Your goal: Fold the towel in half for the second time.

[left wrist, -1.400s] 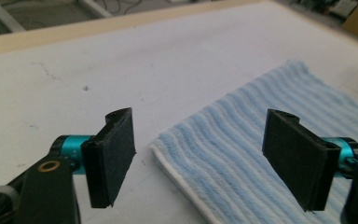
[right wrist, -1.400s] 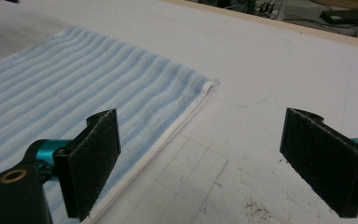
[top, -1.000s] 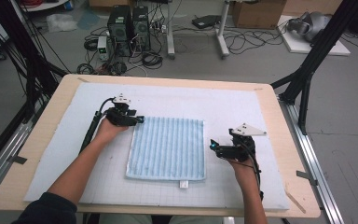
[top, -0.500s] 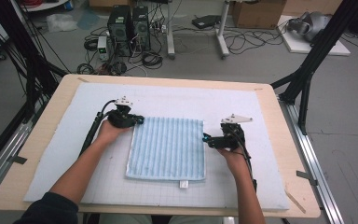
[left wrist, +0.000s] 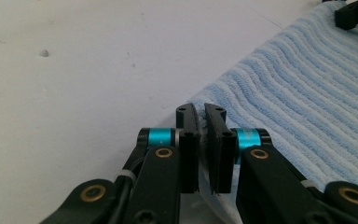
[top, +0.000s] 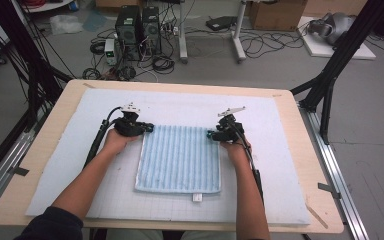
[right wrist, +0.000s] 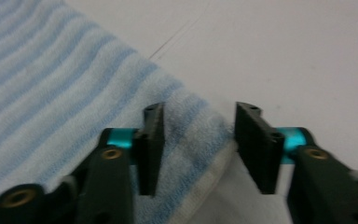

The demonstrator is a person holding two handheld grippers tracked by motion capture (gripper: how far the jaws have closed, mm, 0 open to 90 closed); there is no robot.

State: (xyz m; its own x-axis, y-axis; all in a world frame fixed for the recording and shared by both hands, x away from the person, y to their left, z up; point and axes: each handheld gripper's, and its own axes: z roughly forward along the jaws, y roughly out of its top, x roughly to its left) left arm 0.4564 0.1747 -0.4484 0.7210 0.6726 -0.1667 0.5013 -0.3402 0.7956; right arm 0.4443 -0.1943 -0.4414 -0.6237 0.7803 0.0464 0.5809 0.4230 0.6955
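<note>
While unreadable its white tag, towel corners between clenched left, just-closing right jaws.

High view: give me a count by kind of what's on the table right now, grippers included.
Blue striped towel: 1
White foam mat under it: 1
Grippers: 2, the left gripper shut on the towel's far left corner, the right gripper at the far right corner, jaws closing either side of it
Total: 4
</note>
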